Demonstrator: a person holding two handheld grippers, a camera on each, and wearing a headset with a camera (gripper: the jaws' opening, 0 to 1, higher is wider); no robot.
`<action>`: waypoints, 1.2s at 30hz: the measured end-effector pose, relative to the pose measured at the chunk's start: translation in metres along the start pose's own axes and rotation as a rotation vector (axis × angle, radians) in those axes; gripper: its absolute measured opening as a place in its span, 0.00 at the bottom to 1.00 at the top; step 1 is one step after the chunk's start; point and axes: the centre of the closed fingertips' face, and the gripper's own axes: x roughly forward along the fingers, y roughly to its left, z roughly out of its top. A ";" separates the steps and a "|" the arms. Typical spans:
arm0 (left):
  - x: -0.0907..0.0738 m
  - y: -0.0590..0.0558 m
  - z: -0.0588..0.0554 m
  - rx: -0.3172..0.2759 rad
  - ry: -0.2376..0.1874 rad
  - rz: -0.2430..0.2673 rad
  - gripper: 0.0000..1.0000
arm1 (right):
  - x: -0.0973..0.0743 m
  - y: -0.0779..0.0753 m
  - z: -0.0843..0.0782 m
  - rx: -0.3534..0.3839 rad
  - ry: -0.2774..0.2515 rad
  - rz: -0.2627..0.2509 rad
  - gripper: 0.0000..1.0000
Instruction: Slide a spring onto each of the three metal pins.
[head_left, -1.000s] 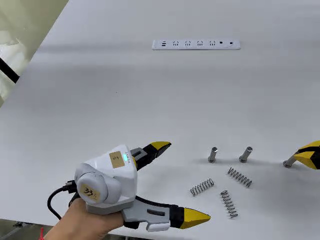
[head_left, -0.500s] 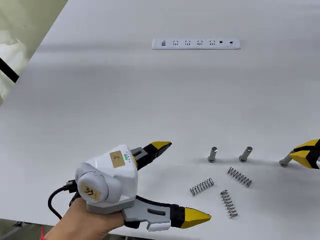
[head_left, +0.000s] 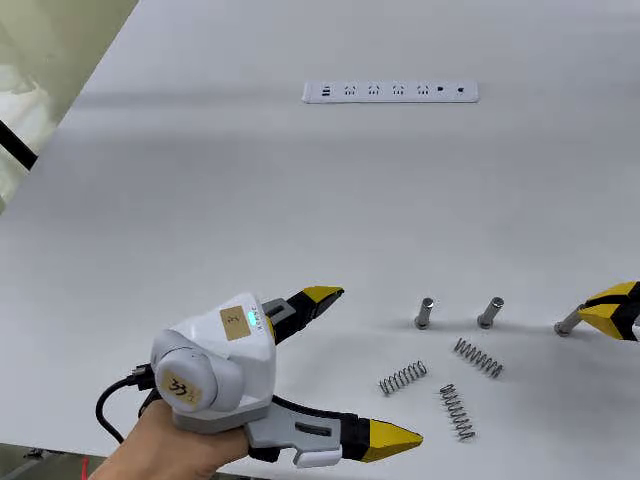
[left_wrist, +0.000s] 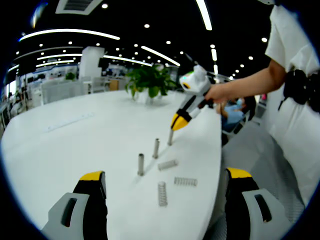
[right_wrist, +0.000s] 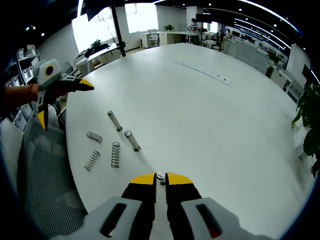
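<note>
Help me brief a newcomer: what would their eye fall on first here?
The white left gripper, jaws wide open, sits low in the head view. Right of it, three springs lie before two standing pins; at the right edge the right gripper pinches the third pin.

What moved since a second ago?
The right gripper, shut on the third pin, carried it a little left, toward the other two pins. The left gripper stayed open and still. The three springs lie where they were.
</note>
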 end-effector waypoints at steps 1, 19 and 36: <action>0.000 0.000 0.000 0.001 0.000 0.000 1.00 | 0.000 0.000 0.000 0.001 0.000 0.000 0.08; 0.001 -0.001 0.001 0.001 -0.002 -0.001 1.00 | 0.000 0.000 0.000 -0.004 0.000 -0.001 0.09; 0.000 -0.001 0.001 0.001 -0.004 0.000 1.00 | 0.000 -0.001 0.000 -0.009 -0.005 -0.006 0.12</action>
